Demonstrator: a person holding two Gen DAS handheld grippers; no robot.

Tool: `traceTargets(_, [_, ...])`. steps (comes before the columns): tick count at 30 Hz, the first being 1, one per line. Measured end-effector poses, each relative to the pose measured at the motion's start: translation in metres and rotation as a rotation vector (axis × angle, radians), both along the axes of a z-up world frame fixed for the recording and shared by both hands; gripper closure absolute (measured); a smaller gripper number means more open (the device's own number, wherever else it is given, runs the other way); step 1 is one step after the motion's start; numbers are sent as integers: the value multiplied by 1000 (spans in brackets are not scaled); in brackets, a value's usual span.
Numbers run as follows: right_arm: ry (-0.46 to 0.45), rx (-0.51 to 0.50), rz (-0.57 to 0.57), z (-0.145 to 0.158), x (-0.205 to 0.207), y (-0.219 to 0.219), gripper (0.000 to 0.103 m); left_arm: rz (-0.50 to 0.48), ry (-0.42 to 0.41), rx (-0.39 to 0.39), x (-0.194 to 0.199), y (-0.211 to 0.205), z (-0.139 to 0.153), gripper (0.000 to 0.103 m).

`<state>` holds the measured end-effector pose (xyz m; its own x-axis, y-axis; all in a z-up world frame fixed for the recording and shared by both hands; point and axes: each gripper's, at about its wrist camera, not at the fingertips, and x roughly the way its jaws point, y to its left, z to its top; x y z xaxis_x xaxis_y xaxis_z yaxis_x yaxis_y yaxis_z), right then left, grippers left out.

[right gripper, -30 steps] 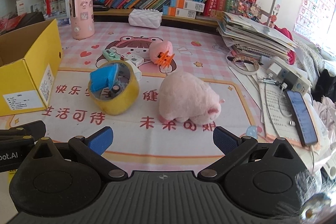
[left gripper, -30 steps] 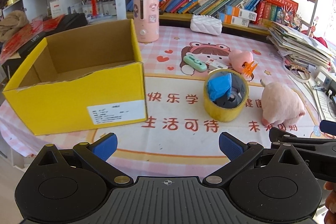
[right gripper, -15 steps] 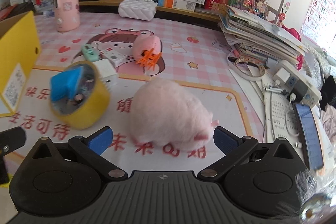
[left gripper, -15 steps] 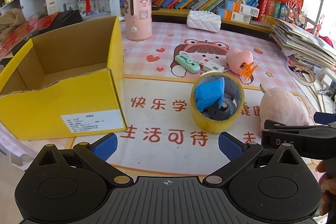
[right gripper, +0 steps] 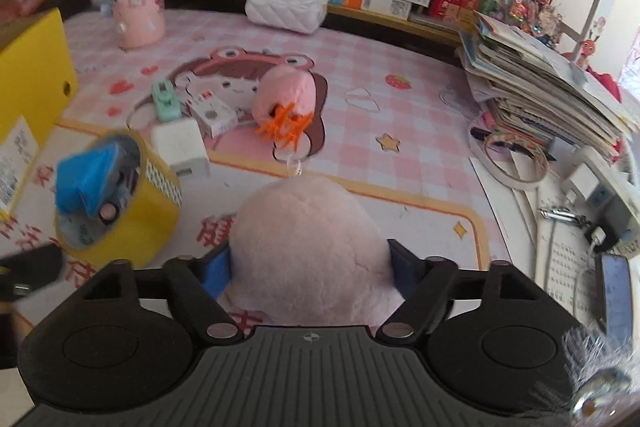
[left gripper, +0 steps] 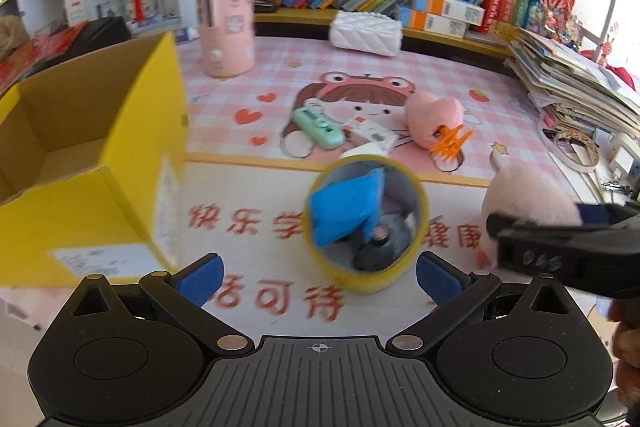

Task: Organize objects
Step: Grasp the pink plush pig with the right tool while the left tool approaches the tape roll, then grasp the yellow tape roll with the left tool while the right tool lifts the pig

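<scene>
Right gripper (right gripper: 310, 269): fingers just closed in, pinching the plush (right gripper: 308, 239), lower centre.
Left gripper (left gripper: 318, 273): fingers spread, nothing between, tape roll (left gripper: 366, 223) just ahead.
Box (left gripper: 76, 195): left edge.

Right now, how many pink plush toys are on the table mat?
2. A large pink plush toy sits between the right gripper jaws, near the yellow tape roll. A small pink plush toy lies farther back, beside the orange hair claw. None appears hidden.
</scene>
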<state>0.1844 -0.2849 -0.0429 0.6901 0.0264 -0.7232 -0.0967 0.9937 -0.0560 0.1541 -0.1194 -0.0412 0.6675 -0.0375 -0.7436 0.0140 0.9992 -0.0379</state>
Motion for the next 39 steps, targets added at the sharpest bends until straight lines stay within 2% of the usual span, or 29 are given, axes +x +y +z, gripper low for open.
traceTargets(2, [-46, 31, -17, 11, -2, -8, 31, -12, 5, -3, 10, -7, -4, 0])
traceTargets(7, [-130, 30, -20, 31, -5, -21, 31, 2, 45, -48, 34, -15, -14, 0])
traceTargets(14, [-131, 35, -23, 32, -4, -35, 31, -6, 69, -37, 47, -28, -23, 2])
traceTargets(18, [-126, 38, -50, 30, -4, -45, 31, 36, 82, -2, 51, -31, -26, 14])
traceTargets(21, [-120, 43, -75, 29, -6, -53, 30, 48, 85, -17, 53, -32, -23, 15])
traceTargets(23, [-118, 45, -91, 27, -7, -57, 30, 17, 34, 14, 50, -41, -14, 15])
traceTargets(26, [-121, 45, -115, 26, -8, -64, 30, -75, -96, 93, 42, -64, 5, 15])
traceTargets(29, [-118, 48, -133, 26, -10, -71, 30, -155, -162, 152, 37, -84, 14, 15])
traceTargets(34, [-114, 47, -156, 25, -14, -79, 30, -166, -173, 142, 35, -92, 18, 15])
traceTargets(39, [-120, 58, -178, 26, -18, -83, 30, -122, -279, 106, 24, -81, 37, 15])
